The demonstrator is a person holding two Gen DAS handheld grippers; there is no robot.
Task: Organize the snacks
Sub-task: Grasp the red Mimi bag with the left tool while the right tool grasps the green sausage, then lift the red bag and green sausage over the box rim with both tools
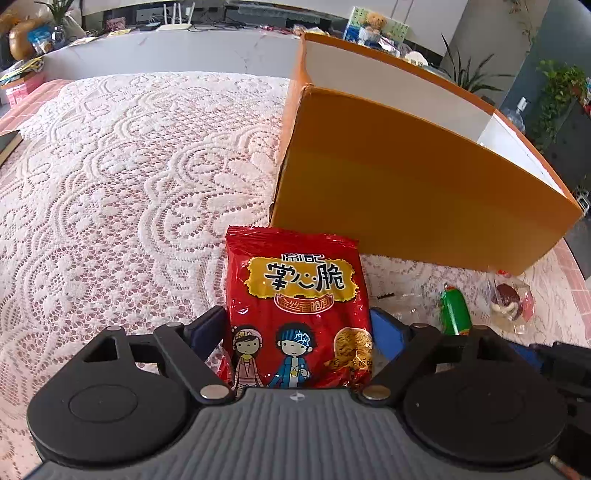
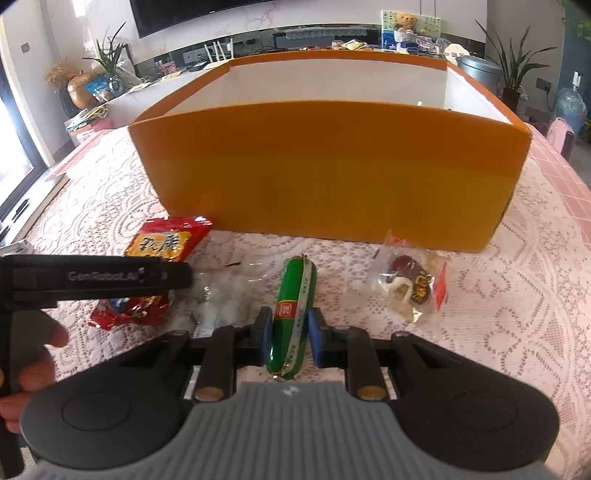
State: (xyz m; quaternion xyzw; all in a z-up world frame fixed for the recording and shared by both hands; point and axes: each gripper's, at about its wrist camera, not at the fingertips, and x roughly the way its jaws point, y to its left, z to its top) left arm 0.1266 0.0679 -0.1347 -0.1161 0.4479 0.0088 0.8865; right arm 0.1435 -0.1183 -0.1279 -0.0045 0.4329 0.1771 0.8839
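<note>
On lace tablecloth (image 2: 498,295), before orange box (image 2: 332,166): green sausage stick (image 2: 293,314), nipped near its end by right gripper (image 2: 290,338); red noodle-snack packet (image 1: 299,310), between spread left gripper (image 1: 297,328). Risks: slippery casing pivoting or squirting loose; packet missed, shoved toward box.

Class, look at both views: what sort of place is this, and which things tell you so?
Probably a home living room: a lace tablecloth on the table, a wall-mounted television, and potted plants around the room.

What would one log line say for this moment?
left gripper: open around red noodle packet | right gripper: closing on green sausage | orange box: behind, snacks still outside
</note>
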